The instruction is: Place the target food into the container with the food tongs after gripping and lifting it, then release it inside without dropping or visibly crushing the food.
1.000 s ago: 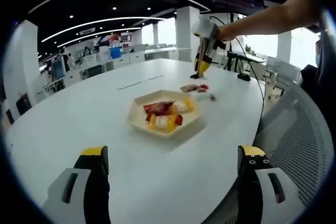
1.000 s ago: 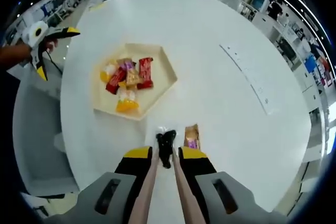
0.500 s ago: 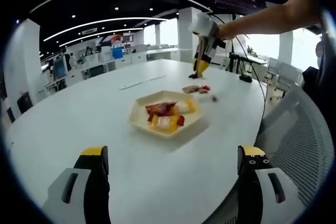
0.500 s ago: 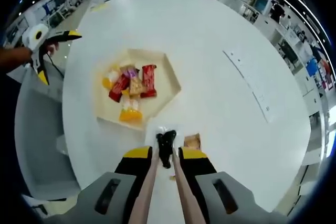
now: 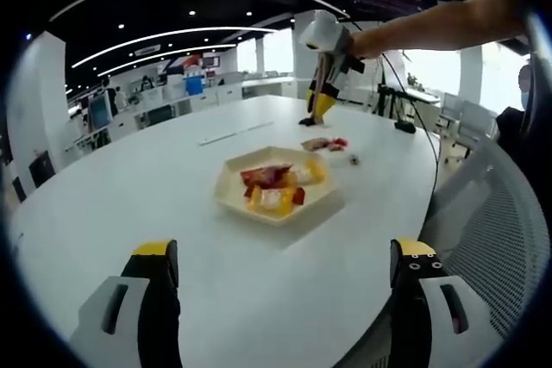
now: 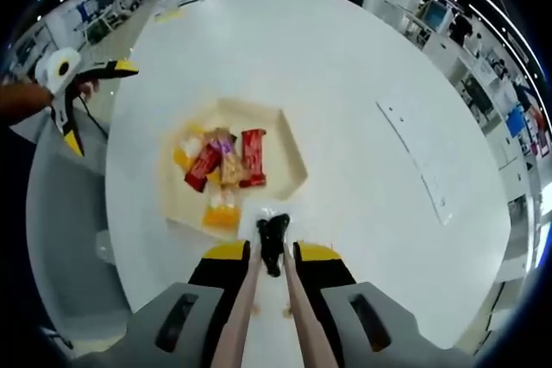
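A cream hexagonal tray [image 5: 231, 198] [image 6: 291, 146] sits on the white table and holds several wrapped snacks [image 5: 276, 185] [image 6: 226, 165]. My right gripper [image 6: 273, 252] is shut on tan food tongs [image 6: 246, 316]. Their black tips [image 6: 273, 234] hang over the tray's near edge, with a small white piece [image 6: 272, 213] at them. In the left gripper view my right gripper [image 5: 317, 108] hovers above the table just behind the tray, on a person's arm. My left gripper [image 5: 285, 249] is open and holds nothing, low at the table's near edge. The right gripper view shows it at the far left [image 6: 97, 102].
Loose snack packets [image 5: 323, 144] and a small piece [image 5: 352, 159] lie on the table behind the tray. A paper strip [image 5: 228, 134] [image 6: 414, 148] lies farther off. A grey mesh chair [image 5: 496, 230] [image 6: 60, 213] stands against the table's edge. Office desks stand in the background.
My right gripper has risen and moved with the tongs from the loose packets to the tray's edge. The left gripper has stayed open and still.
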{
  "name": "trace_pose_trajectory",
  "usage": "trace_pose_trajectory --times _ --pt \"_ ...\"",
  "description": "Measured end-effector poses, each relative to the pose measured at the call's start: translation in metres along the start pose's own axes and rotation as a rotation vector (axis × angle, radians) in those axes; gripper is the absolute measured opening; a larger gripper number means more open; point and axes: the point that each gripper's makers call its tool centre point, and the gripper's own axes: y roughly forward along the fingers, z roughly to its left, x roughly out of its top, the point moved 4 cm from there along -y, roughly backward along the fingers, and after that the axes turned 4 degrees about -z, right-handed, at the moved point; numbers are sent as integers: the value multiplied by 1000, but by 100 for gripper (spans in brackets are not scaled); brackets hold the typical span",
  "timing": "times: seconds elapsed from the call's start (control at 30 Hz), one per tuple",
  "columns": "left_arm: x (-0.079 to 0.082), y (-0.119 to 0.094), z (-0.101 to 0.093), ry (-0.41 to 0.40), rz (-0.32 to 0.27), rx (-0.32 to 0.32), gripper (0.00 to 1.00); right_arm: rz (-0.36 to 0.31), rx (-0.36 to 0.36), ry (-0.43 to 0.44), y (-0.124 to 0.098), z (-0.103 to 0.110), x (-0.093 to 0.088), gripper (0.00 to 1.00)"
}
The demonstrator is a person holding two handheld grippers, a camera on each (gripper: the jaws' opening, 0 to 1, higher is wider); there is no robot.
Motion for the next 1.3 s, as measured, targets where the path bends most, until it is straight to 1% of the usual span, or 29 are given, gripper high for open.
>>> trace_pose_trajectory --times 0.5,0.63,1.13,1.3 --pt "2 -1 2 -4 -14 8 99 -9 13 -34 11 5 26 19" --pt "2 -1 2 -2 -15 9 99 -14 18 -46 16 7 36 19" --pt "3 -2 3 6 -17 22 99 -20 41 -120 31 11 67 19" --pt "3 -2 3 7 -18 23 99 -25 43 -124 34 12 73 19"
